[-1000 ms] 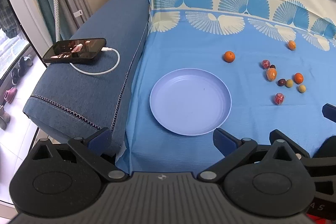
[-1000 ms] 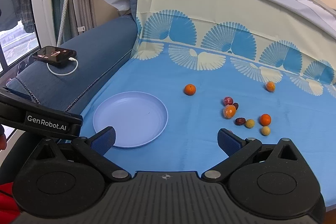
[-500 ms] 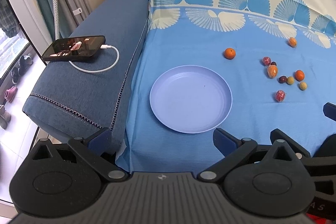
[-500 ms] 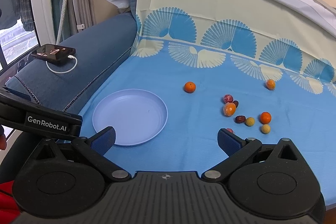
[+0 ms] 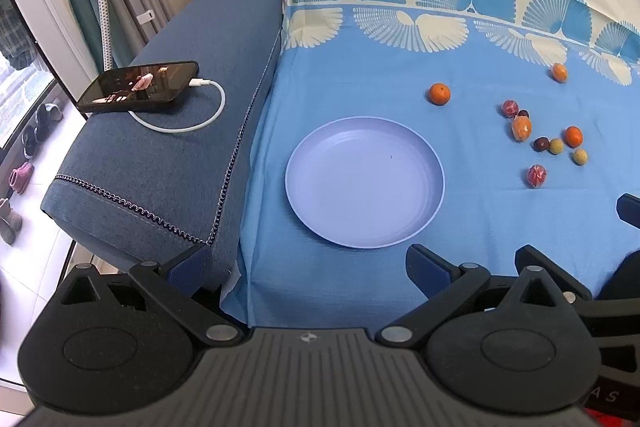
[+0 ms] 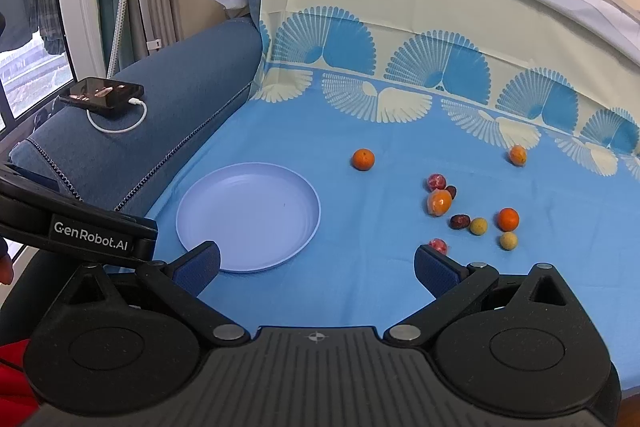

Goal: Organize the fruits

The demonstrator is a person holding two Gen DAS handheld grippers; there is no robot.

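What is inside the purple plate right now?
Nothing: the plate holds no fruit, only one tiny dark speck. The fruits all lie beside it on the blue cloth. What is under the plate is hidden.

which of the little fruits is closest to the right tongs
The red netted fruit, lowest of the cluster, just above the right tongs' right finger; every other fruit lies farther back on the cloth.
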